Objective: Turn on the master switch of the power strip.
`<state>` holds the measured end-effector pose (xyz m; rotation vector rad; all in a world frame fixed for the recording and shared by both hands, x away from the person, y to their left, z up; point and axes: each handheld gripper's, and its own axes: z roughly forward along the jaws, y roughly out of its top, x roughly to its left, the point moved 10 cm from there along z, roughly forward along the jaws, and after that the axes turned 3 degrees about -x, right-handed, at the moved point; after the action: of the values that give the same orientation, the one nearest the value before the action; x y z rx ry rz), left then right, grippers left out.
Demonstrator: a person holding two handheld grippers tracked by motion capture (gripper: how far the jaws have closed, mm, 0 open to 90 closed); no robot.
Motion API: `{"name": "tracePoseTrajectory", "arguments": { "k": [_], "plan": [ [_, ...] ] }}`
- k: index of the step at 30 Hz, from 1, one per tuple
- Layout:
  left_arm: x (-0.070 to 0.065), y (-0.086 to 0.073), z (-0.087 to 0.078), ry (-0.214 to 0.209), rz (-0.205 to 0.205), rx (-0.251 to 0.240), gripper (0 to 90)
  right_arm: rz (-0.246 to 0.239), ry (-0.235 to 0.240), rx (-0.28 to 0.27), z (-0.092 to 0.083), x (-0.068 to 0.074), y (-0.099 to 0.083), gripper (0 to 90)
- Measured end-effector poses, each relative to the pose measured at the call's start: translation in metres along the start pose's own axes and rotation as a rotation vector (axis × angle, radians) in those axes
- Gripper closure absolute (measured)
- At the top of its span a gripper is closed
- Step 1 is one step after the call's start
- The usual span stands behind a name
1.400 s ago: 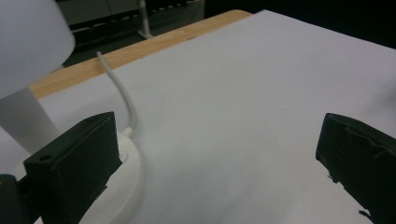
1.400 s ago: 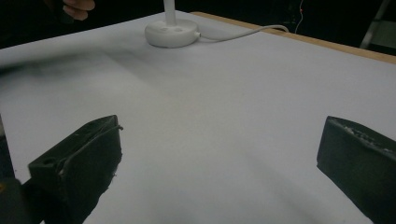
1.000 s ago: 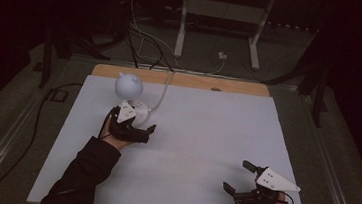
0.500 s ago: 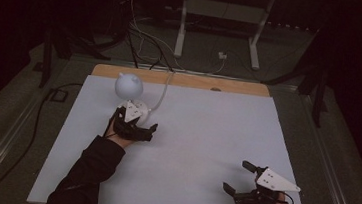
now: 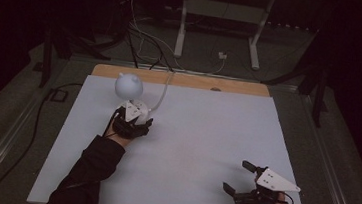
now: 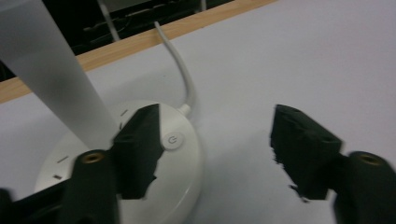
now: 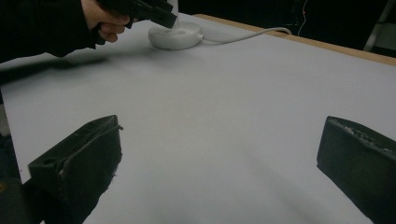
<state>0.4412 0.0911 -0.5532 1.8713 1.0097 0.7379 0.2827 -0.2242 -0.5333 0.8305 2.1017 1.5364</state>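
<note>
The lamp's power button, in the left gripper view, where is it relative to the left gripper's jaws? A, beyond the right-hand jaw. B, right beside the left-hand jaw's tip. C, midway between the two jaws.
B: the power button on the lamp base sits just beside the tip of the left-hand jaw of the open left gripper, with the right-hand jaw well apart over the bare table.

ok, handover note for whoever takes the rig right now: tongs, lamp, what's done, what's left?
Left tongs: open, over the near edge of the lamp base, one jaw just beside the power button; contact can't be judged.
Right tongs: open, holding nothing, parked at the table's near right corner.
Desk lamp: upright at far left, globe head unlit, white cable running off the far edge.
Done: approach to the base.
Left: probably press the power button, then back off.
</note>
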Motion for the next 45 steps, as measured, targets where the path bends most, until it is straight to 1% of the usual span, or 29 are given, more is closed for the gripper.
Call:
{"name": "tracePoseTrajectory", "arguments": {
  "k": [1, 2, 3, 4, 5, 6, 7, 8, 9, 11, 13, 14, 15, 16, 17, 18, 19, 20, 21, 22, 24, 28, 33, 34, 36, 39, 42, 43, 45],
  "plan": [
    [0.0, 0.0, 0.0, 0.001, -0.007, -0.002, 39.9, 0.0, 0.0, 0.0, 0.0, 0.0, 0.0, 0.0],
    [0.002, 0.001, 0.001, 0.016, -0.008, -0.002, 45.1, 0.001, 0.001, -0.001, 0.0, 0.0, 0.0, 0.0],
    [0.002, 0.001, 0.001, 0.016, -0.008, -0.002, 47.7, 0.001, 0.001, -0.001, 0.0, 0.0, 0.0, 0.0],
    [0.004, 0.001, 0.002, 0.028, -0.009, -0.001, 50.6, 0.001, 0.001, -0.001, 0.0, 0.0, 0.0, 0.0],
    [0.004, 0.001, 0.002, 0.028, -0.009, -0.001, 53.2, 0.001, 0.002, 0.0, 0.0, 0.001, 0.0, 0.0],
    [0.005, 0.001, 0.003, 0.032, -0.009, -0.001, 53.2, 0.001, 0.002, 0.0, 0.0, 0.001, 0.0, 0.0],
    [0.005, 0.001, 0.003, 0.032, -0.012, 0.002, 56.1, 0.002, 0.003, -0.001, 0.0, 0.001, 0.0, 0.0],
    [0.007, 0.0, 0.005, 0.047, -0.019, 0.006, 60.4, 0.003, 0.003, -0.002, 0.0, 0.001, 0.0, 0.0],
    [0.007, 0.0, 0.005, 0.044, -0.025, 0.005, 63.4, 0.004, 0.004, -0.002, 0.0, 0.001, 0.001, 0.0],
    [0.008, 0.0, 0.006, 0.052, -0.023, 0.01, 69.6, 0.004, 0.006, -0.003, -0.001, 0.001, 0.001, 0.0],
    [0.008, 0.0, 0.008, 0.055, -0.024, 0.015, 72.0, 0.004, 0.006, -0.003, -0.001, 0.001, 0.001, 0.0],
    [0.009, 0.0, 0.008, 0.066, -0.025, 0.016, 72.9, 0.004, 0.006, -0.002, 0.0, 0.001, 0.0, 0.0],
    [0.009, -0.001, 0.009, 0.062, -0.031, 0.02, 76.0, 0.004, 0.008, -0.002, 0.0, 0.001, 0.0, 0.0],
    [0.011, 0.0, 0.01, 0.082, -0.028, 0.02, 78.3, 0.003, 0.009, -0.002, 0.0, 0.001, 0.0, 0.0],
    [0.011, 0.0, 0.01, 0.082, -0.028, 0.02, 81.7, 0.003, 0.009, -0.002, 0.0, 0.001, 0.0, 0.0],
    [0.011, 0.0, 0.011, 0.077, -0.036, 0.022, 81.8, 0.004, 0.01, -0.003, 0.0, 0.002, 0.0, 0.0],
    [0.013, 0.0, 0.012, 0.085, -0.034, 0.023, 81.8, 0.004, 0.01, -0.003, 0.0, 0.002, 0.0, 0.0],
    [0.014, 0.0, 0.012, 0.097, -0.031, 0.028, 86.2, 0.005, 0.01, -0.003, 0.0, 0.001, 0.0, 0.0],
    [0.014, -0.001, 0.013, 0.091, -0.037, 0.029, 88.0, 0.006, 0.01, -0.003, 0.0, 0.001, 0.0, 0.0],
    [0.016, -0.001, 0.015, 0.105, -0.032, 0.033, 89.1, 0.006, 0.009, -0.002, 0.0, 0.001, 0.0, 0.0],
    [0.016, -0.002, 0.016, 0.098, -0.035, 0.034, 90.0, 0.005, 0.01, -0.003, -0.001, 0.001, 0.0, 0.0],
    [0.017, -0.004, 0.02, 0.122, 0.011, 0.039, 90.0, 0.005, 0.011, -0.002, -0.001, 0.002, 0.0, 0.0],
    [0.018, -0.006, 0.025, 0.126, 0.02, 0.051, 90.0, 0.004, 0.011, -0.002, -0.001, 0.002, 0.0, 0.0],
    [0.019, -0.007, 0.027, 0.142, 0.028, 0.059, 90.0, 0.004, 0.011, -0.002, -0.001, 0.001, 0.0, 0.0],
    [0.019, -0.007, 0.028, 0.142, 0.028, 0.059, 90.0, 0.003, 0.011, -0.002, -0.001, 0.001, 0.0, 0.0],
    [0.021, -0.008, 0.03, 0.16, 0.036, 0.073, 90.0, 0.003, 0.012, -0.002, -0.001, 0.002, 0.0, 0.0],
    [0.021, -0.009, 0.031, 0.159, 0.041, 0.079, 90.0, 0.002, 0.013, 0.0, 0.0, 0.002, 0.0, 0.0],
    [0.02, -0.01, 0.032, 0.162, 0.058, 0.088, 90.0, 0.002, 0.014, 0.0, 0.0, 0.002, 0.0, 0.0],
    [0.02, -0.011, 0.033, 0.166, 0.058, 0.093, 90.0, 0.002, 0.013, 0.0, 0.0, 0.002, 0.0, 0.0]
  ]
}}
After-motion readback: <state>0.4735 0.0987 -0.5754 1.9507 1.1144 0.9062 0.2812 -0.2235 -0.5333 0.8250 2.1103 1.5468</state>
